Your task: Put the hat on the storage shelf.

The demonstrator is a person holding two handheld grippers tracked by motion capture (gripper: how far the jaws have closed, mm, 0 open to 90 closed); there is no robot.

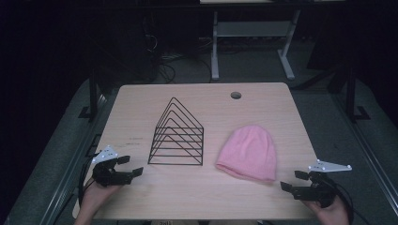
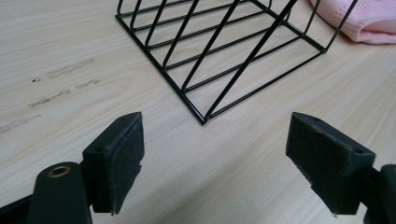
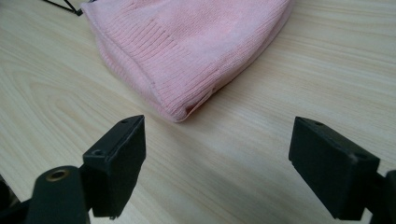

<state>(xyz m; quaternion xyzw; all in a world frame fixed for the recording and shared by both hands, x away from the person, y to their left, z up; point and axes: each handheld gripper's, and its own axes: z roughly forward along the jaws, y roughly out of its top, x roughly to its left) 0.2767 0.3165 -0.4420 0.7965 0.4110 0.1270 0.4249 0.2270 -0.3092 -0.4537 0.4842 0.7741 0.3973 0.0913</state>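
A black wire rack with triangular dividers stands mid-table. A pink knit beanie lies flat to its right. My left gripper rests at the front left of the table, open and empty, aimed at the wire rack's near corner a short way ahead. My right gripper sits at the front right, open and empty, with the beanie's ribbed brim just beyond its jaws. In the left gripper view, an edge of the beanie lies behind the rack.
The wooden table has a round cable hole near its far edge and faint scuff marks left of the rack. A white desk frame stands on the dark floor behind.
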